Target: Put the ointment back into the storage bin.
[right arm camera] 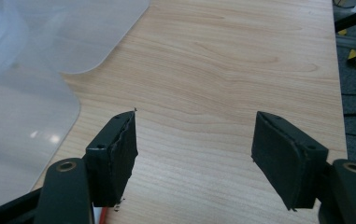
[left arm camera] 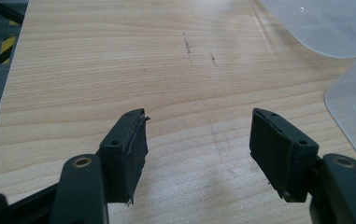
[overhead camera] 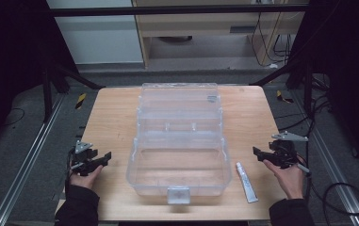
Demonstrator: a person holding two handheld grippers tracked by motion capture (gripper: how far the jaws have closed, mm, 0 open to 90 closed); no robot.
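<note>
**Both claws wide and waiting, tube on the desk**

Starting at the left: the left claw [overhead camera: 102, 158] sits low over the desk [overhead camera: 111, 117], jaws spread apart with nothing between them, pointing in toward the clear plastic box [overhead camera: 179, 141]. The left gripper view looks along those jaws at bare wood, with the rounded corner of the box just creeping in at the right edge [left arm camera: 353, 88].

Centre of the desk, the box stands open, lid laid back toward the far side, and its front tray looks empty.

On to the right: a small white tube [overhead camera: 246, 181] lies flat on the desk just beside the box's right front corner, apart from it. The right claw [overhead camera: 260, 156] hovers near it, jaws also spread and holding nothing.

This looks like the very start, a pick not yet made. My read is that the next move calls for the right claw to turn down over the tube, straddle its narrow body and close, then carry it over the box wall.

The high view gives the tube's whole length and its place by the box. The right gripper view [right arm camera: 194, 154] looks past it at wood and the box edge [right arm camera: 35, 93]; a small reddish scrap at its bottom edge may be the tube, I cannot tell.
</note>
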